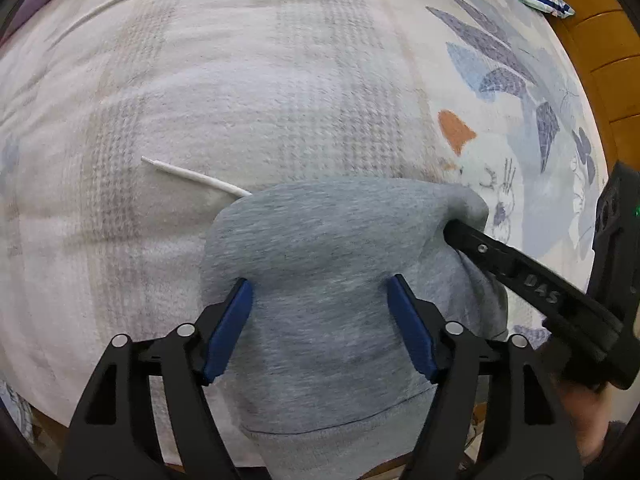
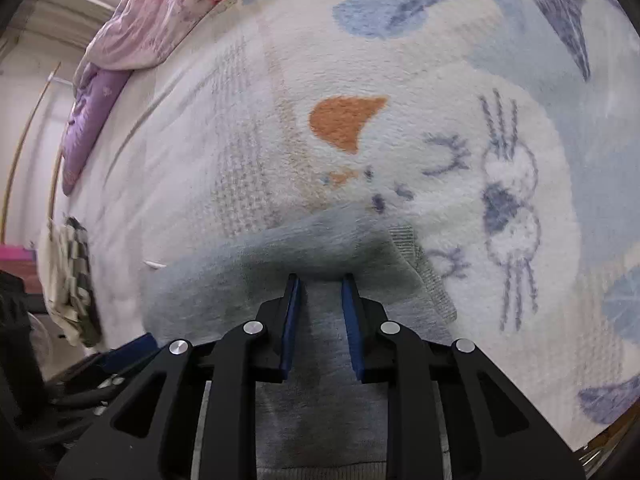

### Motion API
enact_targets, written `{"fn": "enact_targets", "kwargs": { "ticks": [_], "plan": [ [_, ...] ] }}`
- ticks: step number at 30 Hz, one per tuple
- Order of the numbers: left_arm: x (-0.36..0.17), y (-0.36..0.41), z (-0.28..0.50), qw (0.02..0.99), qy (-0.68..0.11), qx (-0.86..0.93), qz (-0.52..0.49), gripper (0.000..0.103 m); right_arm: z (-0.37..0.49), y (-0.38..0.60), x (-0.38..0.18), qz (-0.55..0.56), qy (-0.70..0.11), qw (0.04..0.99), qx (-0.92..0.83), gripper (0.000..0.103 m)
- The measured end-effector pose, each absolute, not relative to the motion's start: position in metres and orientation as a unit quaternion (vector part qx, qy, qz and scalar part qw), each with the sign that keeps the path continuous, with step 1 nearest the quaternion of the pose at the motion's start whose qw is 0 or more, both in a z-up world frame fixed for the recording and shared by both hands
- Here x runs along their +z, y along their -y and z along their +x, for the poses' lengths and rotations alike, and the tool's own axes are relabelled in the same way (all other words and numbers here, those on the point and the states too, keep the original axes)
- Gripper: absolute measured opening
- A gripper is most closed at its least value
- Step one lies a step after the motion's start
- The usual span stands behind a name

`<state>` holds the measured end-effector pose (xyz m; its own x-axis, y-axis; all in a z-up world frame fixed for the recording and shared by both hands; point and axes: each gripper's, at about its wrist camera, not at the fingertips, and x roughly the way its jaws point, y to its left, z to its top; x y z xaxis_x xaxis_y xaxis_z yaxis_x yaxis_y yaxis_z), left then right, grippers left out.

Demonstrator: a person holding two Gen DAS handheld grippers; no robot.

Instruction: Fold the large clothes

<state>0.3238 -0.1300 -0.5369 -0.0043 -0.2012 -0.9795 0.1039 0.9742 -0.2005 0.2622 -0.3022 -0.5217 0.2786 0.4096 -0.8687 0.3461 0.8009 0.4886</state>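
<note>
On the bed we see one fleece blanket (image 1: 248,92) and one grey garment (image 1: 320,272) at its near edge (one white drawstring (image 1: 192,176) shows). Our left gripper (image 1: 320,312) stands released around the bunched fabric; our right gripper (image 2: 320,312) has jaws parted, cloth between them.

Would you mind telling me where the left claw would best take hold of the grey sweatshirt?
Probably the rounded folded edge of the grey sweatshirt, coming low from the near side. The left claw stands open astride that hump, where the doubled fabric looks thick enough to pinch. The right claw meets the right corner, so stay left of it.
</note>
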Motion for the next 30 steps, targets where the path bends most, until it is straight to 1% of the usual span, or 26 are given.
{"fn": "enact_targets", "kwargs": {
  "ticks": [1, 2, 6, 9, 11, 14, 16, 18, 21, 23, 25, 27, 28, 30],
  "plan": [
    [-0.537, 0.127, 0.323, 0.703, -0.700, -0.116, -0.049, 0.080, 0.254, 0.308, -0.514, 0.330, -0.593, 0.734, 0.023, 0.020],
    [-0.535, 0.123, 0.320, 0.701, -0.699, -0.124, -0.060, 0.080, 0.245, 0.311, -0.507, 0.337, -0.589, 0.734, 0.022, 0.022],
    [-0.520, 0.101, 0.303, 0.710, -0.680, -0.149, -0.111, 0.081, 0.198, 0.318, -0.484, 0.358, -0.579, 0.732, 0.019, 0.023],
    [-0.516, 0.075, 0.282, 0.712, -0.677, -0.127, -0.135, 0.083, 0.162, 0.312, -0.500, 0.367, -0.604, 0.707, 0.013, 0.023],
    [-0.521, 0.057, 0.265, 0.699, -0.685, -0.120, -0.168, 0.087, 0.149, 0.310, -0.523, 0.391, -0.616, 0.684, 0.002, 0.023],
    [-0.542, 0.037, 0.237, 0.671, -0.708, -0.090, -0.201, 0.088, 0.136, 0.316, -0.547, 0.423, -0.601, 0.678, -0.017, 0.023],
    [-0.555, 0.032, 0.222, 0.652, -0.716, -0.088, -0.234, 0.087, 0.135, 0.316, -0.550, 0.426, -0.595, 0.681, -0.023, 0.023],
    [-0.558, 0.029, 0.212, 0.653, -0.709, -0.086, -0.253, 0.088, 0.136, 0.313, -0.548, 0.421, -0.594, 0.684, -0.030, 0.023],
    [-0.568, 0.042, 0.205, 0.638, -0.716, -0.108, -0.264, 0.089, 0.133, 0.312, -0.548, 0.434, -0.586, 0.683, -0.035, 0.023],
    [-0.575, 0.056, 0.195, 0.610, -0.729, -0.147, -0.273, 0.090, 0.132, 0.312, -0.548, 0.445, -0.579, 0.682, -0.039, 0.025],
    [-0.581, 0.072, 0.187, 0.615, -0.738, -0.153, -0.234, 0.090, 0.128, 0.314, -0.549, 0.458, -0.570, 0.681, -0.045, 0.025],
    [-0.590, 0.080, 0.187, 0.617, -0.740, -0.144, -0.227, 0.090, 0.120, 0.319, -0.548, 0.481, -0.554, 0.677, -0.051, 0.026],
    [-0.595, 0.084, 0.188, 0.606, -0.744, -0.146, -0.241, 0.090, 0.114, 0.322, -0.547, 0.504, -0.539, 0.673, -0.054, 0.028],
    [-0.606, 0.095, 0.193, 0.588, -0.752, -0.154, -0.256, 0.090, 0.105, 0.327, -0.543, 0.537, -0.514, 0.666, -0.056, 0.037]
  ]
}}
